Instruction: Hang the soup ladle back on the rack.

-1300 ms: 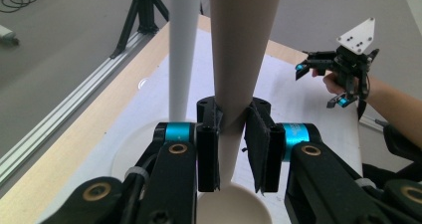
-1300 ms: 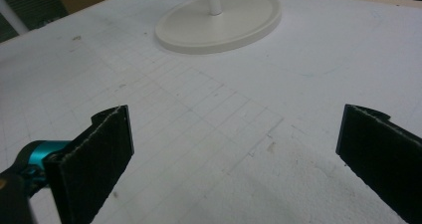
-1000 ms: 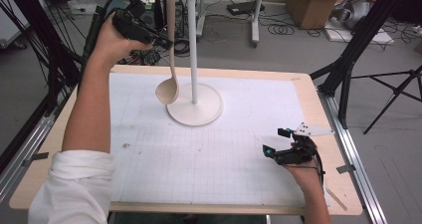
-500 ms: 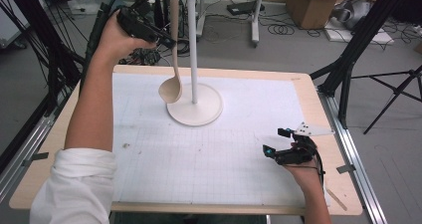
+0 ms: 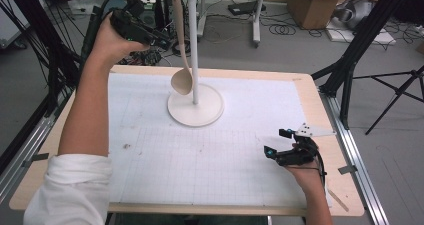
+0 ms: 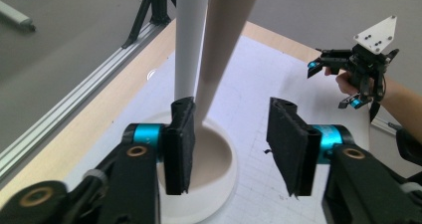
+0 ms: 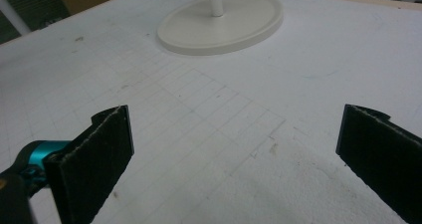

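- Ladle point(image 5: 181, 60) hangs from the white stand point(image 5: 195, 105) at upper centre of the high view, bowl just above the stand's base.
- Left gripper point(image 5: 159, 37), upper left, arm raised past the table's far edge; jaws apart, one pad beside the ladle handle.
- Grid mat point(image 5: 210, 155) centre: bare, open.
- Right gripper point(image 5: 274, 145), lower right, near the mat's right edge; jaws wide, holding nothing.

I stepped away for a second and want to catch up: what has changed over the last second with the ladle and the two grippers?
The left gripper rose a little beside the rack's pole, and the ladle lifted with it, its bowl now slightly higher above the base. The fingers stand open around the handle, one touching it. The right gripper stayed open near the table's right edge; the rack did not move.
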